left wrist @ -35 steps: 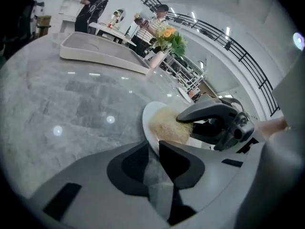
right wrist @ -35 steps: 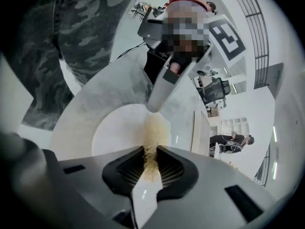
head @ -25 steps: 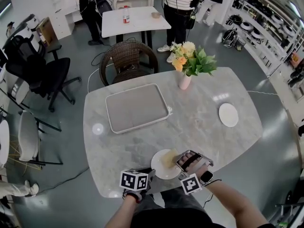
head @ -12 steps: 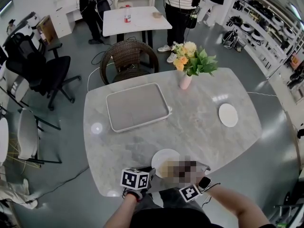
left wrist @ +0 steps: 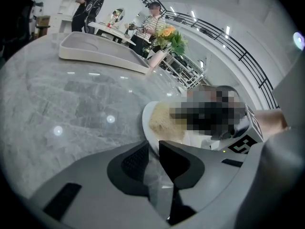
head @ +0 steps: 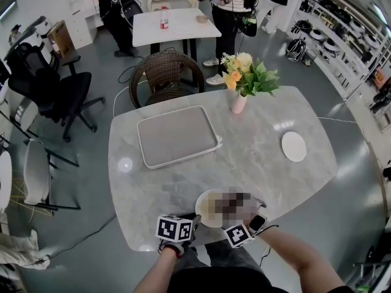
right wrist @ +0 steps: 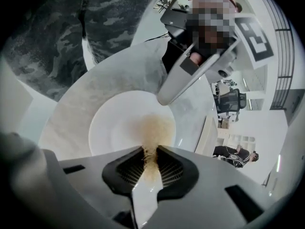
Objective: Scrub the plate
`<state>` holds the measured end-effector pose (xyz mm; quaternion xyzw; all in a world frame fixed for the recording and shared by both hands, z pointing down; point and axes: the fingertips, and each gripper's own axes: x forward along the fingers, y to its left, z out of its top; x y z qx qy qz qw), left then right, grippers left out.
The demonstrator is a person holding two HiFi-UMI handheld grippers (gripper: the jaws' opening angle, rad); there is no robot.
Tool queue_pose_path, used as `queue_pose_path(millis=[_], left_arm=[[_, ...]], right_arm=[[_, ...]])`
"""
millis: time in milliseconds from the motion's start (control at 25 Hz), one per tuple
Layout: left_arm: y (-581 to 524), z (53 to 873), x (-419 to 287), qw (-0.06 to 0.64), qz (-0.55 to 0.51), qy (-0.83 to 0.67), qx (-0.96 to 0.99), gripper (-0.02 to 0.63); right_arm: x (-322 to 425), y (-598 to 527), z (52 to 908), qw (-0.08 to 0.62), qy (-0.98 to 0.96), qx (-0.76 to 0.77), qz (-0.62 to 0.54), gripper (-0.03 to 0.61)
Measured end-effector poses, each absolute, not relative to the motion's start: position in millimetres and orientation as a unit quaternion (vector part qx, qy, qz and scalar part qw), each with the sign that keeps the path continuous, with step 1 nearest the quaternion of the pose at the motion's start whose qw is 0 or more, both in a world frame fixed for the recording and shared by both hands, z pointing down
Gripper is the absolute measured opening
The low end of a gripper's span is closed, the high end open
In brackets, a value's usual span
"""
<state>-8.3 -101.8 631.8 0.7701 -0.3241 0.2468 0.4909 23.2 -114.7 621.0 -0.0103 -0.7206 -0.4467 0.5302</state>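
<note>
A round white ceramic plate (right wrist: 110, 128) sits flat on the pale grey marble-patterned oval table (head: 256, 163), close to the table's near edge and just in front of the person. The left gripper (left wrist: 153, 147) comes in low from the near-left side and its two dark ribbed jaws are pinched on the plate's rim, which runs between the pads. The right gripper (right wrist: 150, 150) points steeply down over the dish with its jaws clamped on a thin tan fibrous scrubbing pad (right wrist: 155, 127). The pad's free end is spread on the middle of the plate, and its outline is smeared in the right gripper view. In the head view the two marker cubes lie side by side at the table edge, the left one beside the plate's near-left rim and the right one at its near-right. A blurred patch covers part of the dish there. Further back on the table lie a grey rectangular tray with a raised rim (head: 177, 137), a pink vase of yellow and orange flowers with green leaves (head: 237, 104), and, well apart to the right, a second small white plate (head: 294, 146). A brown wicker chair (head: 164, 72) stands behind the table's far edge.
</note>
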Motion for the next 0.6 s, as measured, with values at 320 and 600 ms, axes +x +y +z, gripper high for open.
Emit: queue_pose_path(millis=[320,600], left_arm=[[-104,632,-6,0.490,0.246,-0.326,0.770,0.077],[-105,630,-8,0.517,0.219,-0.334,0.757,0.071]], right_arm=[[56,-110,623,0.552,-0.719,0.007,-0.422,0.061],[74,-76,624,0.567,-0.706,-0.033,-0.423,0.061]])
